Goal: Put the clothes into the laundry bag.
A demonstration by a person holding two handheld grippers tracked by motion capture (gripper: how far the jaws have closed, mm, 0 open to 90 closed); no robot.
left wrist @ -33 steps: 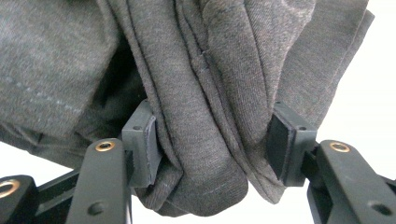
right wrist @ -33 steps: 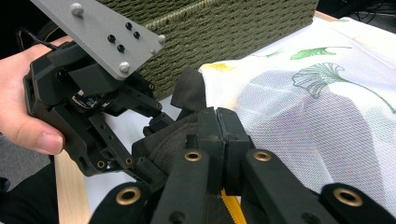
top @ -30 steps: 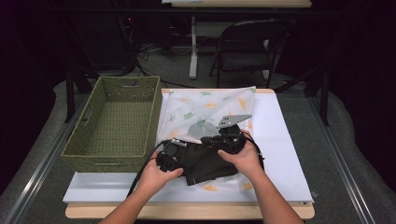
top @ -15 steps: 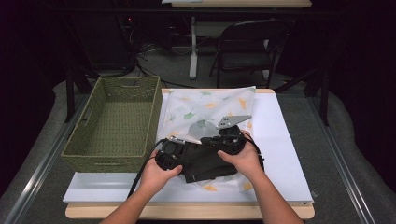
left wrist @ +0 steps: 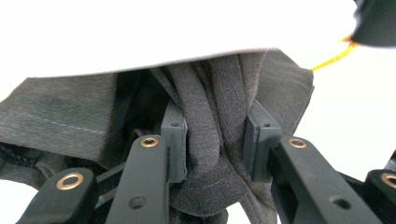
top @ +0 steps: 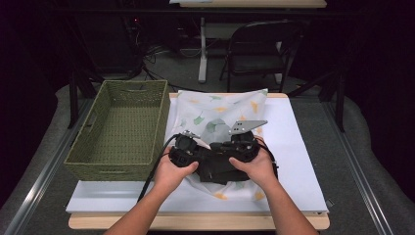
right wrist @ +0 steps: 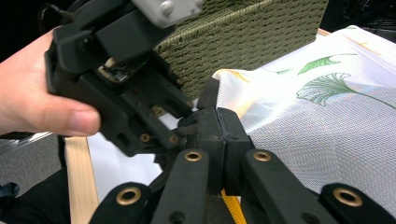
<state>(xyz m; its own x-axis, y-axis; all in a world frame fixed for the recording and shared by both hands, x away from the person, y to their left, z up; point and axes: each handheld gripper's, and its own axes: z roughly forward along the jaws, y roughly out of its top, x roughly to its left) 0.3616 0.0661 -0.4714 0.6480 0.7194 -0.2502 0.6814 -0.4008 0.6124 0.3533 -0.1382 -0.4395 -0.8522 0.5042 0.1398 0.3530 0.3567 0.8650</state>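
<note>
Your left gripper point(left wrist: 215, 144) is clamped on a thick bunch of the dark garment point(left wrist: 205, 107), so the fabric could slide out of that loose wad if you pull hard. Your right gripper point(right wrist: 219, 135) has its jaws pressed together, seemingly on a thin edge by the mesh bag point(right wrist: 327, 116); I judge that a weak hold. The garment point(top: 220, 169) sits at the near end of the bag point(top: 220, 110), between your hands. Tugging apart may drag the bag toward the basket point(top: 122, 127) beyond

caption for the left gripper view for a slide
Left gripper pinching a bunched fold of dark grey cloth between its jaws.
</note>
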